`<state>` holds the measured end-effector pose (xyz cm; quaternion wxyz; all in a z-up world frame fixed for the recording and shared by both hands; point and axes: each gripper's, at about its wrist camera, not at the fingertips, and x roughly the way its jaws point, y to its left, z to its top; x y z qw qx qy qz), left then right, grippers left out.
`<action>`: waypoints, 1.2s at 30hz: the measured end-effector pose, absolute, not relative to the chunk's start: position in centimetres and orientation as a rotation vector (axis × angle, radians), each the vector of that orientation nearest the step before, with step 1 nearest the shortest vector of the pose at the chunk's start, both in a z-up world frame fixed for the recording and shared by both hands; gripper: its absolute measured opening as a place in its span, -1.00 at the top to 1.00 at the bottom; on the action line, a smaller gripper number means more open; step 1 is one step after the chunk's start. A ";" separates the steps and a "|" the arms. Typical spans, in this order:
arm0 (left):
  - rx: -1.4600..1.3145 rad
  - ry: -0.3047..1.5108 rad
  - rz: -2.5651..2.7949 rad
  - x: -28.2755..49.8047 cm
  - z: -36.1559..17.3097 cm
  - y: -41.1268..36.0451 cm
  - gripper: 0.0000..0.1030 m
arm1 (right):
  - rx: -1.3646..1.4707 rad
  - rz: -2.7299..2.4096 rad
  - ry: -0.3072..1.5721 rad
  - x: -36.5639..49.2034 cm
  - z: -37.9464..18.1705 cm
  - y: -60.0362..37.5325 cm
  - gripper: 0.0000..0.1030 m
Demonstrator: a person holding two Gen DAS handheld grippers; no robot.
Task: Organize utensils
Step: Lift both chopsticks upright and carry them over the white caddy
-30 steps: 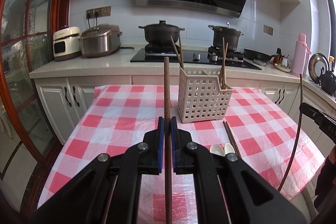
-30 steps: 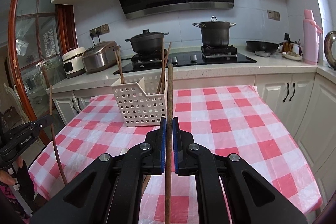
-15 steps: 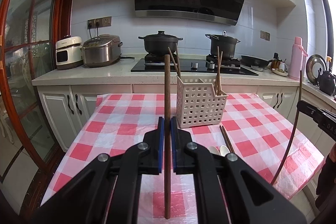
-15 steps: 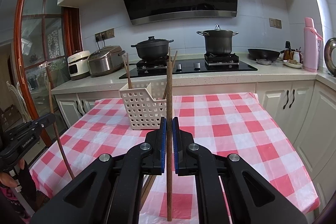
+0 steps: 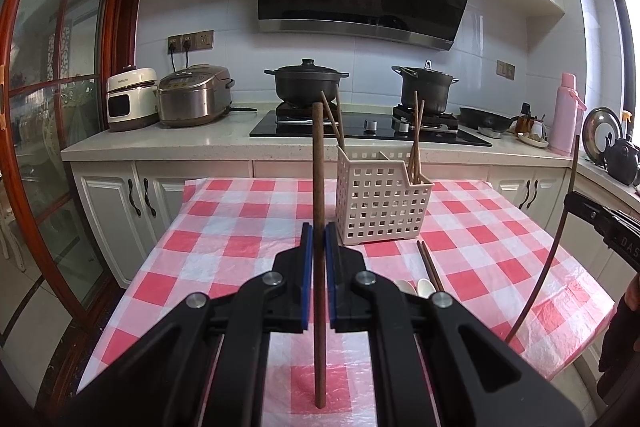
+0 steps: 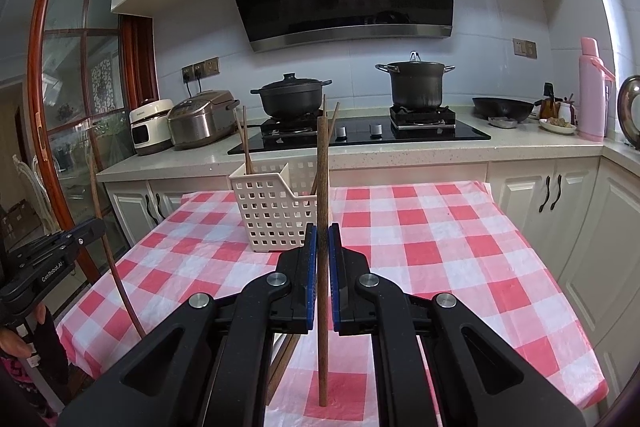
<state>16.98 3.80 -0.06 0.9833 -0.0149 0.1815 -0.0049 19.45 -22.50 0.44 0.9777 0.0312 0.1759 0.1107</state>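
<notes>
My left gripper [image 5: 318, 251] is shut on a brown wooden chopstick [image 5: 318, 163] held upright above the checked table. My right gripper [image 6: 322, 255] is shut on another upright chopstick [image 6: 322, 171]. A white slotted basket [image 5: 380, 205] stands at the table's far middle with several chopsticks in its two ends; it also shows in the right wrist view [image 6: 272, 211]. Two chopsticks [image 5: 430, 265] and two white spoons [image 5: 416, 287] lie on the cloth in front of the basket. The right gripper shows at the left view's right edge [image 5: 600, 223]; the left gripper shows in the right view [image 6: 48, 259].
The table has a red-and-white checked cloth [image 6: 440, 247]. Behind it a counter [image 5: 200, 139] carries two rice cookers [image 5: 192, 101], a hob with two black pots [image 5: 306, 83], a pan and a pink flask [image 5: 566, 115]. A glass door [image 5: 48, 107] is at the left.
Both grippers have risen and pulled back from the basket with their chopsticks; the basket looks smaller and farther away in both views.
</notes>
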 end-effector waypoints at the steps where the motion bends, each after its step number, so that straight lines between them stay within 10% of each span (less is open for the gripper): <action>1: -0.030 0.367 -0.010 17.0 -0.1 3.9 0.88 | 0.064 0.224 0.357 19.6 0.4 -22.5 0.88; 36: -0.036 0.378 -0.098 20.8 3.5 2.5 0.88 | 0.037 0.253 0.344 24.3 2.7 -22.0 0.88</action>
